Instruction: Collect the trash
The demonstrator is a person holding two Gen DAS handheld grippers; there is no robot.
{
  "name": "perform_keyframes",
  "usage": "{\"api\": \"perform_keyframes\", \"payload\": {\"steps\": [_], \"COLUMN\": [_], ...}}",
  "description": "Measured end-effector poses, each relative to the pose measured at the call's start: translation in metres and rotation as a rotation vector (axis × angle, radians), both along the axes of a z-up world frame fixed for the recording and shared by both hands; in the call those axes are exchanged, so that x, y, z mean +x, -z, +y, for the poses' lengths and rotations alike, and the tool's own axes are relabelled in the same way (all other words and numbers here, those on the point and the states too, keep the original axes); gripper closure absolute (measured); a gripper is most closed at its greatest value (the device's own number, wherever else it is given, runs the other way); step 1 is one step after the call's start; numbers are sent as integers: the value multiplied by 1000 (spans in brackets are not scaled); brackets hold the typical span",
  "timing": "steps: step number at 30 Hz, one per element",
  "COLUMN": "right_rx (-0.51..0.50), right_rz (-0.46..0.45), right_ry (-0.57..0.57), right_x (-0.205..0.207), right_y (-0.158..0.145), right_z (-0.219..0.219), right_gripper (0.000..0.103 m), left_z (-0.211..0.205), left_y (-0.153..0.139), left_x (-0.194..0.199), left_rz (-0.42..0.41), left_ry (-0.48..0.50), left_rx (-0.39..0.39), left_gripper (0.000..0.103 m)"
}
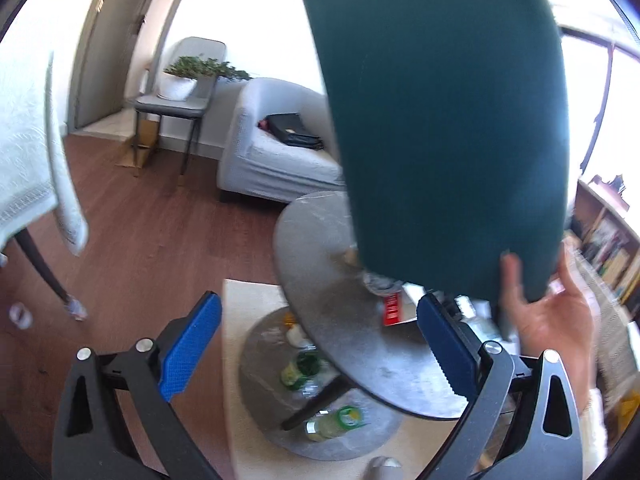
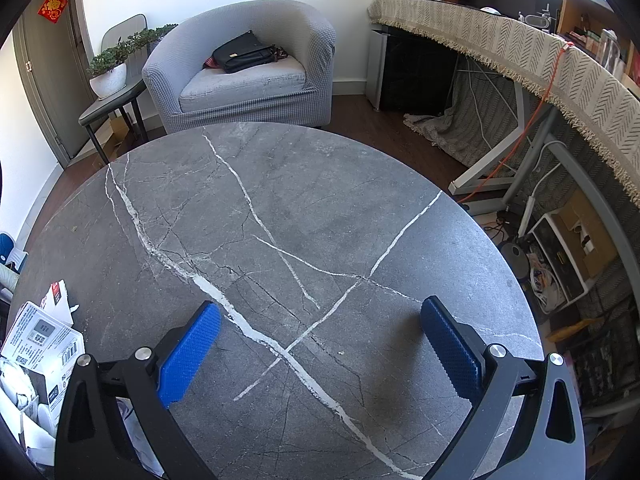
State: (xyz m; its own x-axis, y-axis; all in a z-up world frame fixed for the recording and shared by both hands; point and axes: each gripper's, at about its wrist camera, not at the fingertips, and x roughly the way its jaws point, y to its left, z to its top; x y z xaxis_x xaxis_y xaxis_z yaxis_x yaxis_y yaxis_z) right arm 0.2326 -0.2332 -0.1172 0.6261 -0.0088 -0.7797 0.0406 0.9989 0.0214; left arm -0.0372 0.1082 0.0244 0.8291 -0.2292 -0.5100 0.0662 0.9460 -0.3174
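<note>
My left gripper is open and empty, held high above the round grey marble table. A dark green bin hangs tilted in front of it, held at its lower edge by a bare hand. A crumpled wrapper and a red-and-white carton lie on the table under the bin. My right gripper is open and empty, low over the marble table top. White cardboard boxes and paper trash sit at the table's left edge.
Several plastic bottles lie on a lower round table over a cream rug. A grey armchair with a black bag stands behind the table. A potted plant on a chair is left, a cloth-covered desk right.
</note>
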Motion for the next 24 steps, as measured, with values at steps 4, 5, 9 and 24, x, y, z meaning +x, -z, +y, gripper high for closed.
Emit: {"api": "perform_keyframes", "payload": {"steps": [4, 5, 9, 24], "right_rx": [0, 0, 0, 0], "right_rz": [0, 0, 0, 0], "right_ry": [0, 0, 0, 0], "right_x": [0, 0, 0, 0], "right_y": [0, 0, 0, 0], "right_z": [1, 0, 1, 0], "right_gripper": [2, 2, 2, 2], "left_z": [8, 12, 24, 66], "left_y": [3, 3, 3, -26], "left_x": [-2, -2, -7, -49], "left_rz": [15, 22, 36, -125], "left_ry": [-63, -66, -79, -14], "left_rx": [72, 69, 71, 9], "left_gripper": [4, 4, 4, 4]}}
